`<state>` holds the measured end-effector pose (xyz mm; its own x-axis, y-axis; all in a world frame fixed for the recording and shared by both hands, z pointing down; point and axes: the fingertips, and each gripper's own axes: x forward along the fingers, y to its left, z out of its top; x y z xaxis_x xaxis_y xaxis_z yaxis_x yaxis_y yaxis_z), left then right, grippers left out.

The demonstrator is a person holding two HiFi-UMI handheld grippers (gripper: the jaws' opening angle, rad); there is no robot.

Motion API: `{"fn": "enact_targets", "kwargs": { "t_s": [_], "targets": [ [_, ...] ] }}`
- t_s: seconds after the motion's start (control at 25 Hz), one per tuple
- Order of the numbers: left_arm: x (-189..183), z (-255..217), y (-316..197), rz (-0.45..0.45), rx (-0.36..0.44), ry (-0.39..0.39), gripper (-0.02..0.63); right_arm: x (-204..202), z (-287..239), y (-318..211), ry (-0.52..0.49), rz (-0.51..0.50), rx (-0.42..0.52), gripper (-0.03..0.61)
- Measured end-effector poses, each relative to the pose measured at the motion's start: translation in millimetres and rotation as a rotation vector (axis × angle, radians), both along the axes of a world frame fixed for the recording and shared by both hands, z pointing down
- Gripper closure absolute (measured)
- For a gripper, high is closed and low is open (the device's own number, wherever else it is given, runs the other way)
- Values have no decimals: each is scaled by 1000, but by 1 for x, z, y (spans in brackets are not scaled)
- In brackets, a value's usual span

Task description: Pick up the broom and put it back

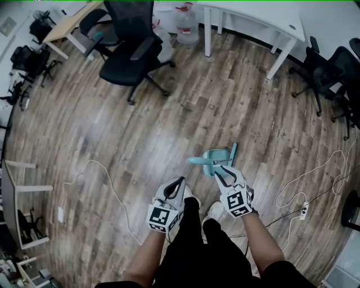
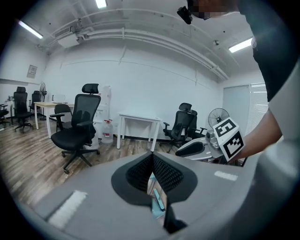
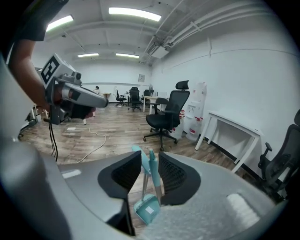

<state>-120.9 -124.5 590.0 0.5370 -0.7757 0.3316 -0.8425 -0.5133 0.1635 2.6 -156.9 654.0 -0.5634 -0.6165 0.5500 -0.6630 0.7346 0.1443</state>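
Note:
A teal broom and dustpan set (image 1: pixel 216 157) stands upright on the wood floor just ahead of the person's feet. My right gripper (image 1: pixel 222 171) is at the set's near side and is open; in the right gripper view two teal handles (image 3: pixel 149 165) rise between its jaws (image 3: pixel 150 157), with the dustpan (image 3: pixel 147 209) below. I see no pad pressing on them. My left gripper (image 1: pixel 180 181) hangs to the left of the set, shut with nothing in it (image 2: pixel 152 154). A bit of the teal set (image 2: pixel 158 204) shows through the gap under its jaws.
A black office chair (image 1: pixel 132 56) stands at the back left, a white table (image 1: pixel 253 17) and water jugs (image 1: pixel 185 25) at the back. More black chairs (image 1: pixel 332 67) are on the right. Cables (image 1: pixel 104 177) and a power strip (image 1: pixel 304 211) lie on the floor either side.

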Motion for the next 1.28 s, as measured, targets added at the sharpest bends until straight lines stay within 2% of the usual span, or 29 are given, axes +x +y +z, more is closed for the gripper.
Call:
{"fn": "enact_targets", "kwargs": {
  "t_s": [0.16, 0.32, 0.6, 0.68, 0.76, 1.04, 1.28],
  "targets": [
    [-13, 12, 3, -29, -36, 5, 594, -2, 31, -9, 57, -4, -34, 433],
    [-21, 28, 11, -38, -82, 3, 594, -5, 47, -18, 78, -9, -57, 433],
    [-34, 44, -3, -48, -91, -37, 594, -15, 63, -26, 123, -42, -63, 433],
    [-33, 45, -6, -39, -96, -41, 594, -15, 66, -28, 124, -42, -63, 438],
    [-31, 45, -7, -31, -96, -43, 594, -16, 67, -28, 130, -48, -54, 475],
    [-22, 45, -5, -14, -107, -37, 594, -14, 67, -26, 155, -67, -26, 486],
    [-17, 44, -2, -9, -113, -24, 594, -1, 63, -23, 156, -20, -27, 486]
  ]
}}
